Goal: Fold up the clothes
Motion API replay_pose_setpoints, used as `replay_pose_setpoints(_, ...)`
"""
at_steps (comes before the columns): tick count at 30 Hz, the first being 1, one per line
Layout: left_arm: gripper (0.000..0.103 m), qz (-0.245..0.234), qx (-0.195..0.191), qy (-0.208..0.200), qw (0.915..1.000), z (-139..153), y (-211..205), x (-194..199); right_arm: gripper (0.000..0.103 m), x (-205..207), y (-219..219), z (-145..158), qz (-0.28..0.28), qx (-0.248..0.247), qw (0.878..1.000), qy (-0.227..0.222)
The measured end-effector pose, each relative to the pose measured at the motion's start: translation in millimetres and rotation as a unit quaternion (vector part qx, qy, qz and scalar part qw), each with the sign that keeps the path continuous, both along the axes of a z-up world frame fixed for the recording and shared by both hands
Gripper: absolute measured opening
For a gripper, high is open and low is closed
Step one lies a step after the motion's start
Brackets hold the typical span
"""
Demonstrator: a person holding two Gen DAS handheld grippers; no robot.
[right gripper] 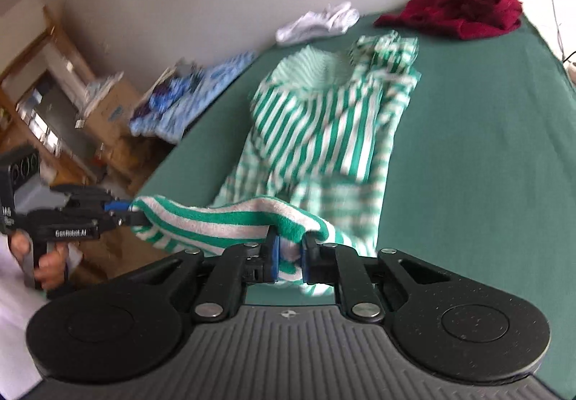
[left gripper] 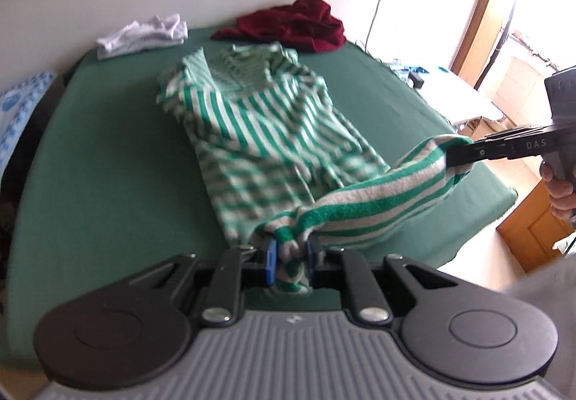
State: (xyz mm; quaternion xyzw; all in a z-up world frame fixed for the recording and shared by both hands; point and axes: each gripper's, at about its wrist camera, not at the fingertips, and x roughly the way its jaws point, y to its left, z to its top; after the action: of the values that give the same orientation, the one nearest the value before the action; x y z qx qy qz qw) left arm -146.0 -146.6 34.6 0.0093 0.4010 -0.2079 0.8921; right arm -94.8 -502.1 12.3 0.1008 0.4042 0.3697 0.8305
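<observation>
Lying lengthwise on the dark green cloth-covered table (left gripper: 108, 155), the green-and-white striped knit garment (left gripper: 266, 126) has its near hem lifted off that table. The left gripper (left gripper: 291, 252) is clamped on one hem corner; the right gripper (right gripper: 289, 254) is clamped on the other, the hem stretched between them. Beyond the garment's collar, on the table's far edge, sit a crumpled dark red cloth (left gripper: 295, 23) and a small white cloth (left gripper: 144, 36).

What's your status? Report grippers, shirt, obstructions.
Left gripper and right gripper both shut on striped shirt, bottom edge lifted between them. Rest of it flat on green bed. Red garment, white garment at far end, clear.
</observation>
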Motion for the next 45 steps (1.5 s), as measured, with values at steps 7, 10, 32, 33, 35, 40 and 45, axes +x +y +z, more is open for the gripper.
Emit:
replay_pose_setpoints(7,0.013,-0.004,-0.003,0.026,0.9997,-19.2,9.1,95.5,0.012,69.0,16.8,-13.0,-0.051,0.007,0.999,0.009)
replay_pose_setpoints(10,0.014,-0.004,-0.004,0.039,0.9992,-32.1,10.7,124.1,0.012,94.6,23.6,-26.6,-0.071,0.002,0.997,0.019)
replay_pose_setpoints(32,0.060,0.018,-0.056,0.077,0.9953,-54.1,38.9,64.0,0.054,51.3,17.9,-41.8,-0.117,-0.026,0.993,-0.014)
replay_pose_setpoints(33,0.059,0.019,-0.053,0.073,0.9958,-57.3,32.9,62.4,0.054,44.6,19.3,-42.7,-0.112,-0.033,0.993,-0.019)
replay_pose_setpoints(35,0.055,0.017,-0.038,0.067,0.9969,-64.1,21.8,60.4,0.054,31.0,22.2,-44.5,-0.102,-0.046,0.993,-0.029)
replay_pose_setpoints(40,0.018,0.019,-0.003,0.062,0.9979,-79.4,11.3,58.2,0.038,5.8,28.8,-47.8,-0.084,-0.070,0.993,-0.051)
replay_pose_setpoints(45,0.006,0.023,0.003,0.025,0.9994,-65.4,17.0,45.5,0.010,6.1,34.1,-48.4,-0.084,-0.069,0.992,-0.066)
